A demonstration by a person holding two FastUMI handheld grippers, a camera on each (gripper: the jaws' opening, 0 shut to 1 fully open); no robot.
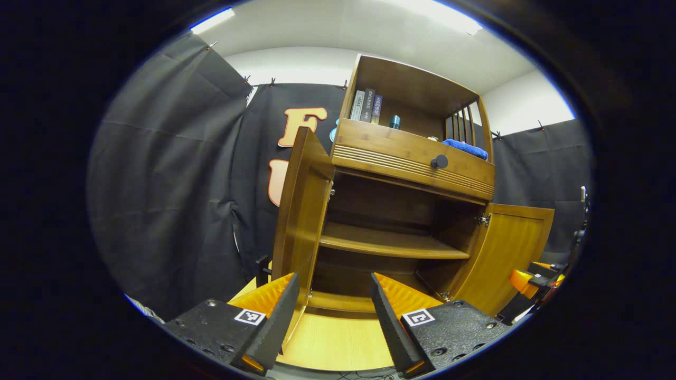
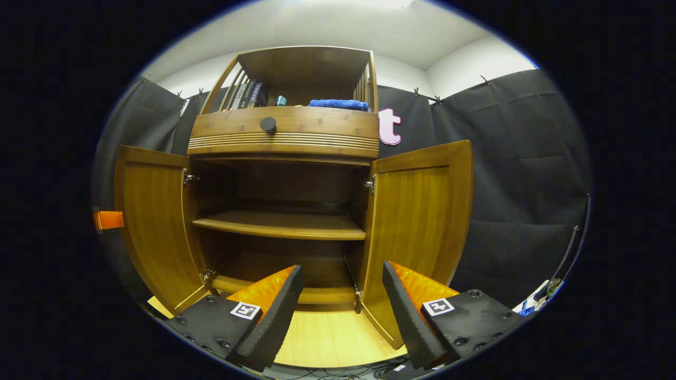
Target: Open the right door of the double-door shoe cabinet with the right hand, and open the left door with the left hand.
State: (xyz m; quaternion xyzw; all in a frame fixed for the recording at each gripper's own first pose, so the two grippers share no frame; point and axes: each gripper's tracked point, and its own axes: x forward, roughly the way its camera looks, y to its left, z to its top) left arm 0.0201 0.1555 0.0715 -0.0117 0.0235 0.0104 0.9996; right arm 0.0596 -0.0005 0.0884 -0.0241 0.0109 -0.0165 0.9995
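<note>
Shoe cabinet point(image 2: 282, 137) at twelve o'clock, left door point(image 2: 150, 221) and right door point(image 2: 422, 221) swung wide; left gripper point(image 1: 332, 311) and right gripper point(image 2: 340, 306) gape, holding nothing; best withdraw straight back, clear of door edges.

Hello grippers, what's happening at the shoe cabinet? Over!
Left gripper open, right gripper open, both empty. Left door and right door both swung open. Nothing blocking.

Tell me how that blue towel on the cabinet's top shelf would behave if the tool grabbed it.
The blue towel looks soft and folded, so it would likely sag and unfold when lifted. It probably weighs little for its bulk. Its fuzzy surface should grip well, and it is unlikely to roll or break.
</note>
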